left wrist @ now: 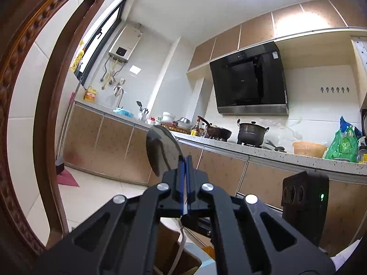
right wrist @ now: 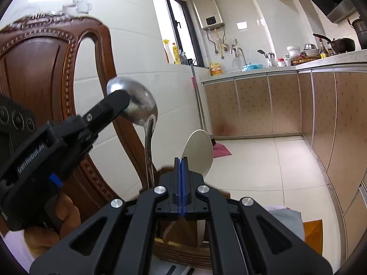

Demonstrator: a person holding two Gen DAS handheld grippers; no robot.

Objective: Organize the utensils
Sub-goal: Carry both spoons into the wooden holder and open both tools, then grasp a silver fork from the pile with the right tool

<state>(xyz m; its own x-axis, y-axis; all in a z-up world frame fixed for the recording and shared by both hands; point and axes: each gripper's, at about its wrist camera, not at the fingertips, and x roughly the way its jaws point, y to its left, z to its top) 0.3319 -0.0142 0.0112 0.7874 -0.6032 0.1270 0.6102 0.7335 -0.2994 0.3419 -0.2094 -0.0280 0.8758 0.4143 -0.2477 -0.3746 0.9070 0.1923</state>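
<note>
My left gripper [left wrist: 185, 160] is shut on a steel spoon [left wrist: 163, 151], bowl up, held in the air. It also shows in the right wrist view [right wrist: 121, 98], clamped on that spoon's bowl [right wrist: 140, 105], whose handle hangs down toward a woven wooden holder [right wrist: 183, 249]. My right gripper [right wrist: 181, 160] is shut on a second, pale metal spoon [right wrist: 199, 153], bowl up, its handle reaching down into the holder. The right gripper's body [left wrist: 302, 204] shows at the right of the left wrist view.
A carved wooden chair back [right wrist: 45, 73] stands close on the left. Kitchen cabinets [right wrist: 263, 105] and a counter [left wrist: 252, 151] with pots, bottles and bags run along the far side. Tiled floor [right wrist: 263, 171] lies between. A folded grey cloth [right wrist: 286, 220] lies at lower right.
</note>
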